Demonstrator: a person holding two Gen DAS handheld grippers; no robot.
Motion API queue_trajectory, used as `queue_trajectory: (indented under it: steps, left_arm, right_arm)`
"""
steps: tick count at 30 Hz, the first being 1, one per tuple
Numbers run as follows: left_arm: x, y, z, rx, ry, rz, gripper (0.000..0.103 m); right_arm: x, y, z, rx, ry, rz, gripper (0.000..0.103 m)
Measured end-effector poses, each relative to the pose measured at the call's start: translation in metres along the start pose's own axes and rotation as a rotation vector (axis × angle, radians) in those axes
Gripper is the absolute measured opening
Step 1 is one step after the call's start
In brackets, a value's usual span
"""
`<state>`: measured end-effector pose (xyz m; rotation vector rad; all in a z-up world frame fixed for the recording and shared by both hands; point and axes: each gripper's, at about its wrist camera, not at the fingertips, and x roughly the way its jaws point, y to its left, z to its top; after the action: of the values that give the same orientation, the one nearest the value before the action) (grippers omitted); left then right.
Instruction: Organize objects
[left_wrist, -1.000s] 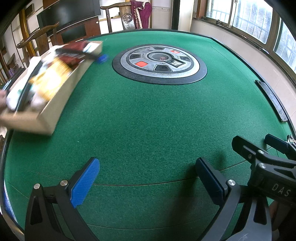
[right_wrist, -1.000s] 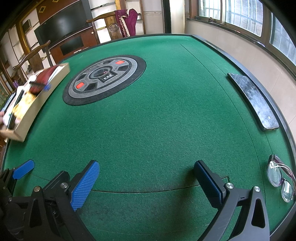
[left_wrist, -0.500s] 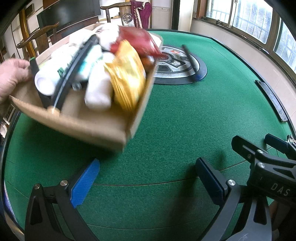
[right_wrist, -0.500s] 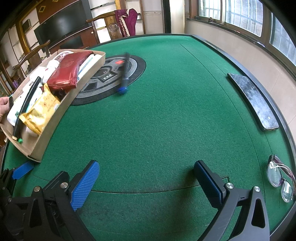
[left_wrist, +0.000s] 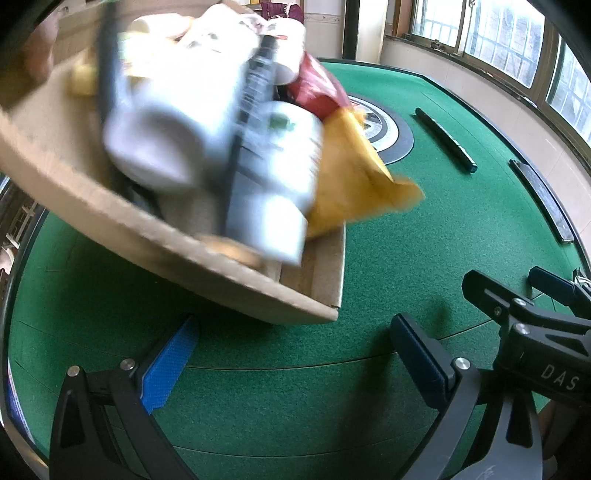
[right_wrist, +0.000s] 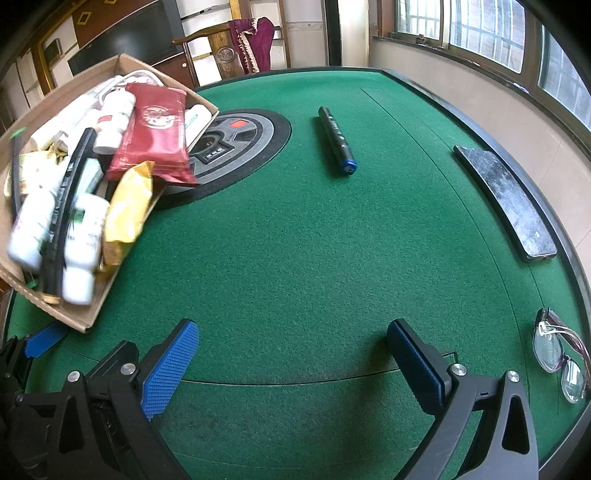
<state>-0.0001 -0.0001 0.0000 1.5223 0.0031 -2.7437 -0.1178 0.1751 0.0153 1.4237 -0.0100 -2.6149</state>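
A cardboard box (left_wrist: 74, 192) hangs tilted over the green table, its open side facing my left gripper (left_wrist: 295, 362). Its low corner is just above that gripper's left finger. Blurred white bottles (left_wrist: 280, 173), a yellow packet (left_wrist: 354, 177), a red packet (left_wrist: 317, 92) and a black strip are sliding toward the low end. In the right wrist view the box (right_wrist: 83, 317) sits at the left, and a black marker with a blue cap (right_wrist: 336, 144) lies loose on the felt. My right gripper (right_wrist: 293, 365) is open and holds nothing. The left one is open too.
A round grey console (right_wrist: 240, 140) sits in the table's middle. A dark phone (right_wrist: 506, 199) lies by the right rim and a pair of glasses (right_wrist: 557, 350) near the front right. Chairs and a cabinet stand beyond the far edge.
The box came from the far left edge, rose and tipped toward my left gripper. The marker fell out and rolled to the right of the console. Neither gripper has moved.
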Motion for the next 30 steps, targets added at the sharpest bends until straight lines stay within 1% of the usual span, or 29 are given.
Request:
queue_trajectory:
  steps: [21, 30]
  left_arm:
    - [0.0027, 0.0038, 0.0036, -0.001, -0.002, 0.001, 0.103]
    - [0.0044, -0.0002, 0.0053, -0.005, -0.006, 0.004, 0.103]
  right_arm:
    - [-0.0014, 0.0005, -0.0018, -0.001, 0.0, -0.001, 0.103]
    - [-0.0011, 0.0003, -0.0019, -0.003, 0.001, -0.004, 0.103]
